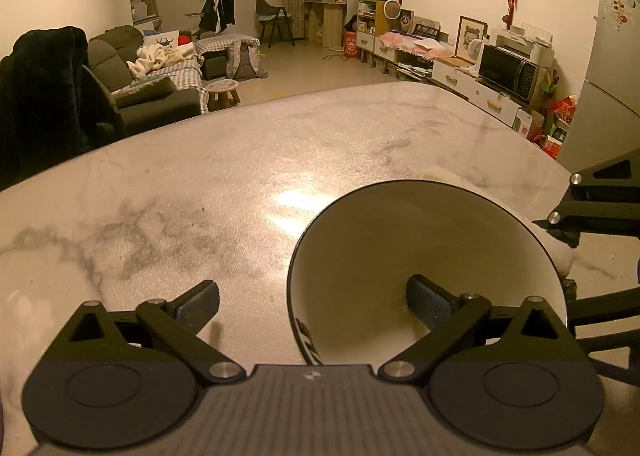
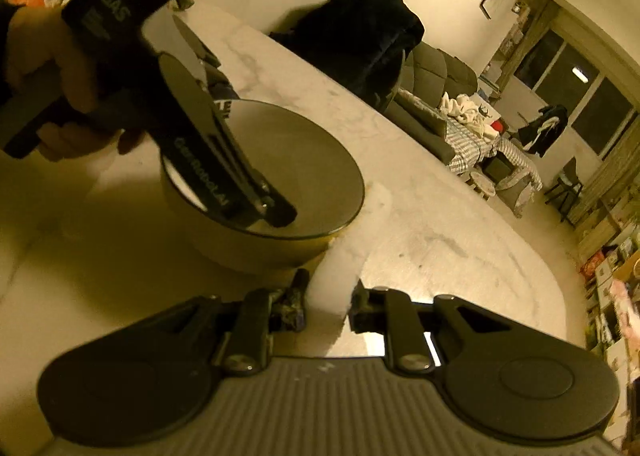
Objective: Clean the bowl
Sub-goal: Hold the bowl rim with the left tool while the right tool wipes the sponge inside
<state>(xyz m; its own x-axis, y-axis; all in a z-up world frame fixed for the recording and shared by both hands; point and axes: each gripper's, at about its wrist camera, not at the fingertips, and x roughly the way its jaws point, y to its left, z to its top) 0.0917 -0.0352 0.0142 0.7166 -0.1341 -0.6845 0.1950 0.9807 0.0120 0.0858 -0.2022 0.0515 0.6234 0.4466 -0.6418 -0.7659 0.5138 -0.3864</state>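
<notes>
A marble table (image 1: 200, 183) with grey veins fills most of both views, and a living room with a sofa (image 1: 132, 67) is seen beyond its far edge. A white bowl (image 1: 424, 256) with a dark rim and black lettering on its outer wall is placed on the table, toward the right of the left wrist view. The left gripper (image 1: 316, 306) is spread wide across the bowl's near wall: one finger is set outside the bowl over the bare table, and the other finger (image 1: 430, 306) is lowered inside, near the bottom. No grip on the wall is shown. In the right wrist view the same bowl (image 2: 304, 159) is seen from the side, with the left gripper's finger (image 2: 276, 211) reaching into it. The right gripper (image 2: 326, 310) is pinched on a white cloth (image 2: 344, 256), which is stretched forward from between the fingers up to the bowl's outer wall and rim.
</notes>
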